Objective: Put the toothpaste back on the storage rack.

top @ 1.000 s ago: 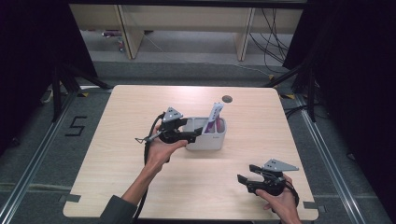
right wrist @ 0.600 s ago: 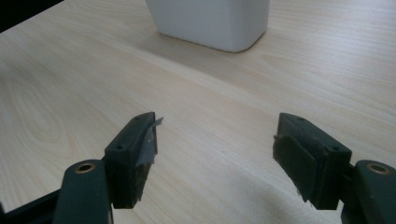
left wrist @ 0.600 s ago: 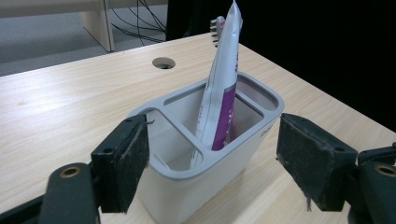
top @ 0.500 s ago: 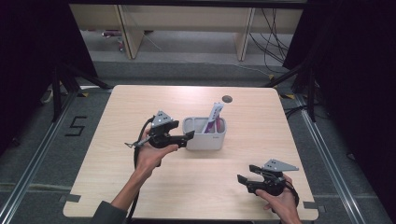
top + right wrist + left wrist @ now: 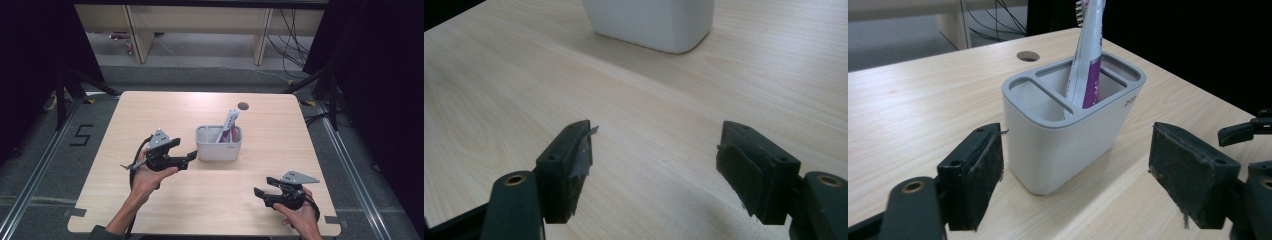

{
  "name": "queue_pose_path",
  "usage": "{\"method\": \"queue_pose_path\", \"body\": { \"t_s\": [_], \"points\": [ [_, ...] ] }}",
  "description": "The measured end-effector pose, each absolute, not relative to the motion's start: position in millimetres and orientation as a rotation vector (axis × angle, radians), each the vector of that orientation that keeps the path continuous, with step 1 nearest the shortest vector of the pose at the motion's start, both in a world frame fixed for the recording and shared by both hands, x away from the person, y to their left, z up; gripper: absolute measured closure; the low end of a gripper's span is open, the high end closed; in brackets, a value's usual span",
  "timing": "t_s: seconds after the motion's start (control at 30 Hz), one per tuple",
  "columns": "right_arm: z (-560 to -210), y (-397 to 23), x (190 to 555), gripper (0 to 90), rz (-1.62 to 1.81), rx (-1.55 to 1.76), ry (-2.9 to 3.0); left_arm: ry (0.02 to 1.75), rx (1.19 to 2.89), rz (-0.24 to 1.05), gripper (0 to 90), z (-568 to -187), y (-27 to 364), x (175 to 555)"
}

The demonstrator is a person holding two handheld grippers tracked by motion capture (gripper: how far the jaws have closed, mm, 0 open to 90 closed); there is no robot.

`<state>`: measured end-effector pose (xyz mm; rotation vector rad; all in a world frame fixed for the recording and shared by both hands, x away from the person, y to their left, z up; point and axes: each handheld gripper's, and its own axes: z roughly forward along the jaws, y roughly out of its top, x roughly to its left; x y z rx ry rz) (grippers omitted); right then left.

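Broad pale wooden table (image 5: 165, 120) spread out below, round cable hole (image 5: 243, 106) near its far edge. Near the middle of the table stands the grey-rimmed white plastic holder (image 5: 219, 144), upright, split into compartments. In its right-hand compartment leans a white and purple toothpaste tube (image 5: 229, 126), tilted, its top poking above the rim; in the left gripper view something bristled, seemingly a brush head, shows behind the tube's top.

Left forearm comes up from the bottom edge, hand (image 5: 146, 176) wrapped under the black left gripper (image 5: 192, 156), held level and pointing right at the holder's left wall, just short of it. Its jaws stand wide apart, nothing between the pads (image 5: 979, 172); the holder sits ahead of them, untouched.

Right hand (image 5: 299, 216) low at the near right corner, well apart from the holder. Black right gripper (image 5: 258, 192) points left, jaws spread, bare table between them, gripping nothing.
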<state>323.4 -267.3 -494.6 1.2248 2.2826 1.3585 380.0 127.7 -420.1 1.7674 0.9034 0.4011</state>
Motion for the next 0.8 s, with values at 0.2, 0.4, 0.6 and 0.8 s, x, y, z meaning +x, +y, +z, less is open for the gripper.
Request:
{"method": "queue_pose_path", "body": {
  "t_s": [0.2,0.4,0.6,0.8],
  "points": [
    [-495,-266,322,30.5,1.365,1.263,2.280,0.899,1.778,0.395,20.9,-423,134,373],
    [-495,-266,326,30.6,1.343,1.204,2.275,0.903,1.784,0.386,20.8,-433,136,368],
    [-496,-266,324,30.5,1.353,1.261,2.282,0.912,1.795,0.399,20.7,-438,138,363],
    [-495,-267,324,30.5,1.335,1.231,2.283,0.900,1.823,0.386,20.1,-445,139,358]
  ]
}}
